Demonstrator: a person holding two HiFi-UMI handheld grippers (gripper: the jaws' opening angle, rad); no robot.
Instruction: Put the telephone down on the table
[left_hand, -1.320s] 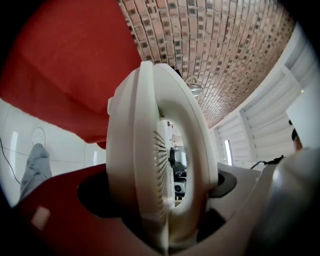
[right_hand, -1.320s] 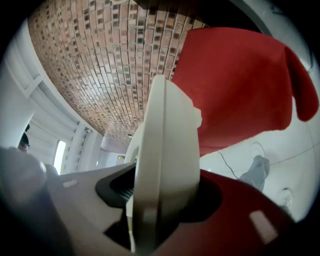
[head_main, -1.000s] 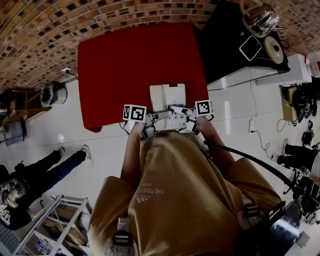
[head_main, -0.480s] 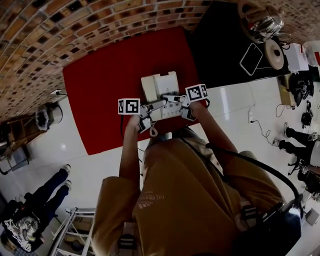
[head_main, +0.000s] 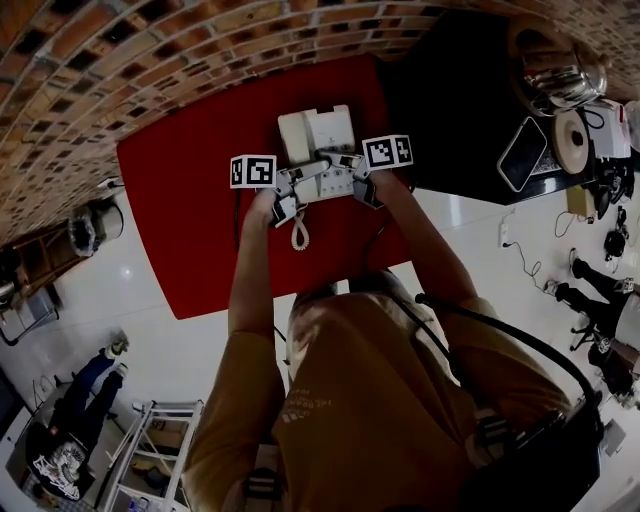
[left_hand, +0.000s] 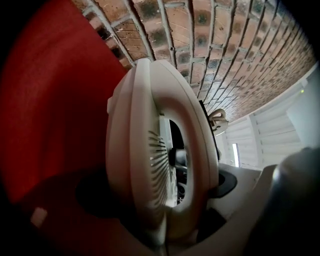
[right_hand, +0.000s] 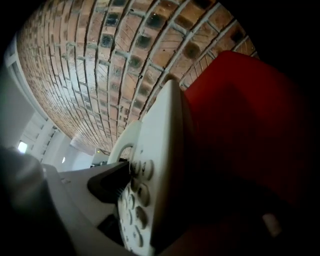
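Observation:
A cream push-button telephone (head_main: 318, 140) is over the red table (head_main: 190, 210), far from its near edge; whether it touches the cloth I cannot tell. Its coiled cord (head_main: 298, 232) trails toward me. My left gripper (head_main: 288, 195) is at the phone's left side, and the handset end (left_hand: 160, 165) fills the left gripper view, clamped between the jaws of the left gripper (left_hand: 165, 220). My right gripper (head_main: 362, 185) is at the phone's right side. Its jaws are opening: the keypad edge (right_hand: 150, 185) stands between the jaws of the right gripper (right_hand: 185, 210), with the lower jaw off it.
A brick wall (head_main: 120, 70) runs behind the red table. A black table (head_main: 450, 90) to the right carries a metal kettle (head_main: 558, 70) and a tablet (head_main: 524, 152). A person (head_main: 70, 440) and a metal rack (head_main: 150, 455) are on the white floor at lower left.
Both grippers carried the telephone away from my body, from the table's near edge to well over the red cloth, and lower. The cord now lies across the table.

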